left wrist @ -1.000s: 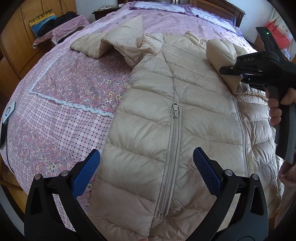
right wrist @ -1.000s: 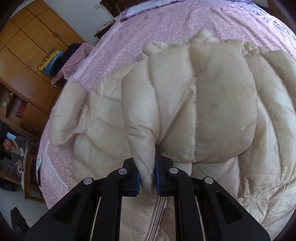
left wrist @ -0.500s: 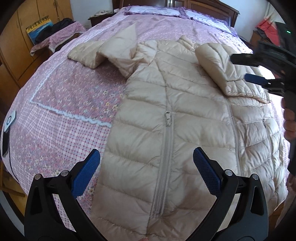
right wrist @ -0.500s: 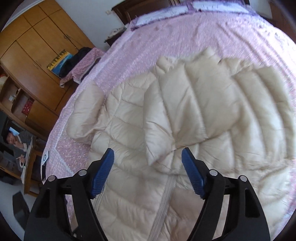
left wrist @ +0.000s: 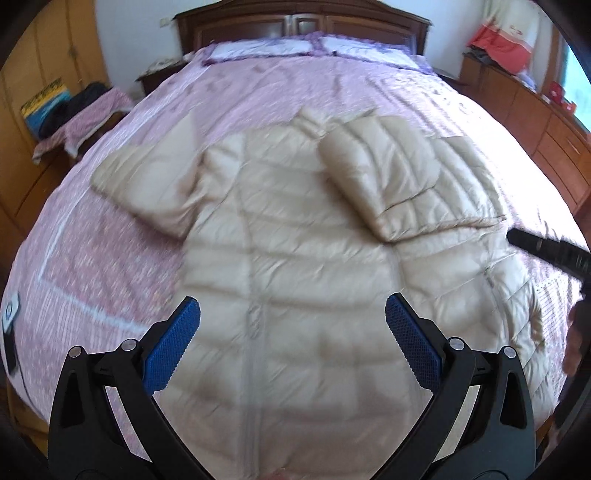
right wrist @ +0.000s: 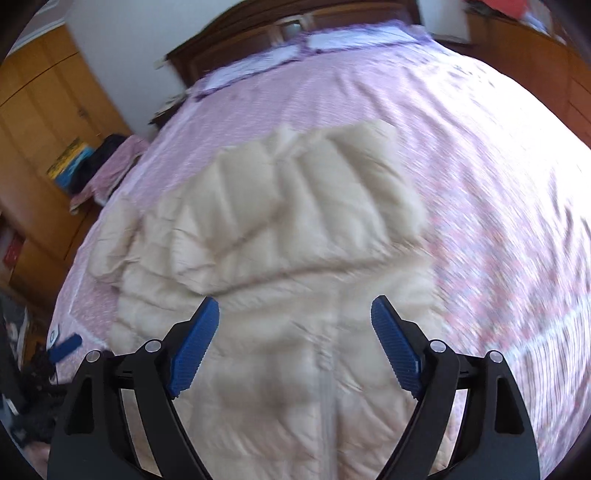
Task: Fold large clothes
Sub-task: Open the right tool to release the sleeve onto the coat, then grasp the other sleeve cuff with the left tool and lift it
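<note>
A beige quilted down jacket (left wrist: 295, 266) (right wrist: 295, 332) lies front up on the pink bed, zipper (left wrist: 255, 325) closed. Its right sleeve (left wrist: 399, 177) (right wrist: 295, 206) is folded across the chest; the left sleeve (left wrist: 155, 181) lies bent out on the bedspread. My left gripper (left wrist: 291, 343) hovers open over the jacket's lower front, nothing between its blue pads. My right gripper (right wrist: 291, 347) hangs above the zipper line below the folded sleeve, its jaws opening with nothing between them. Part of that gripper's black body (left wrist: 546, 251) shows at the right edge of the left wrist view.
The pink floral bedspread (left wrist: 110, 266) surrounds the jacket, with pillows (left wrist: 314, 46) and a dark wooden headboard (left wrist: 303, 26) at the far end. A side stand with dark clothes (left wrist: 77, 114) stands left; wooden cabinets (left wrist: 535, 110) line the right. A small white device (left wrist: 9, 314) lies at the bed's left edge.
The right gripper let go of the sleeve cuff, which now rests across the chest, and drew back with its jaws wide. Both grippers pulled back and up, so more of the bed shows.
</note>
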Tool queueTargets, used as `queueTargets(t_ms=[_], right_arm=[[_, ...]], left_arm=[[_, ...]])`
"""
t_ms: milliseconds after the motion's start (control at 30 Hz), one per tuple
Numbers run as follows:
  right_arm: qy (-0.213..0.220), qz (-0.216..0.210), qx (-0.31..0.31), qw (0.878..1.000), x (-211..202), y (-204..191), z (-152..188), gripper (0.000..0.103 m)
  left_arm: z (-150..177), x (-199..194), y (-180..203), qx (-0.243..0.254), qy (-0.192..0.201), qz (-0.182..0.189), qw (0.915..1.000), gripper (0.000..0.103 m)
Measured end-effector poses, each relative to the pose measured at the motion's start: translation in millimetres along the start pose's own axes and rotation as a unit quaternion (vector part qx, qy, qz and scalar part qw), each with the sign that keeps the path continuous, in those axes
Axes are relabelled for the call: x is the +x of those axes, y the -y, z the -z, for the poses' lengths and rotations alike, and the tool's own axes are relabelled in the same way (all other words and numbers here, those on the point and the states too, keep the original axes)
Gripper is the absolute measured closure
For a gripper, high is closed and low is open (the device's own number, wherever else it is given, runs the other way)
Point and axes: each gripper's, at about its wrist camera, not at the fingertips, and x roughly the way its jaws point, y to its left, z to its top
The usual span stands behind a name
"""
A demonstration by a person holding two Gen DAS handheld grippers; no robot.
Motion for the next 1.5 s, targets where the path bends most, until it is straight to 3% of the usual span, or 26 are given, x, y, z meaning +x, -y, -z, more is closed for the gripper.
queueTargets(t_ms=[233,667,767,900,933,1033,1267,1500], right_arm=[[0.001,0.016,0.040,0.999,-0.8,36.9,6.1,0.020],[0.001,0.002,0.074,0.997,14.9,59.6,5.0,0.020],[-0.001,0.000,0.079,0.997,16.7,64.3,6.7,0.020],[-0.005,-0.005,0.086,0.996,18.9,70.2,6.8,0.020],[-0.006,-0.006,0.085,0.996,18.9,72.1,5.6,0.020],[-0.002,-0.005,0.080,0.997,17.2,74.0,2.1,0.020],[-0.006,-0.009,0.077,0.997,25.4,76.3,-25.5,0.020],[0.000,0.006,0.062,0.998,41.1,78.5,-72.6,0.020]], left_arm=[[-26.2,10.2,59.8,0.076,0.048,0.008,0.9959,0.003],[-87.4,78.1,150.6,0.158,0.070,0.011,0.9850,0.004],[-91.6,89.8,164.4,0.183,0.083,-0.012,0.9796,0.020],[-92.8,103.0,174.7,0.212,0.081,-0.022,0.9736,0.064],[-93.7,105.0,174.9,0.213,0.078,-0.015,0.9739,0.069],[-104.1,97.5,161.6,0.199,0.074,0.012,0.9771,0.083],[-134.4,60.0,88.3,0.116,0.098,0.042,0.9875,0.085],[-139.6,46.1,4.6,0.054,0.102,0.019,0.9931,0.085]])
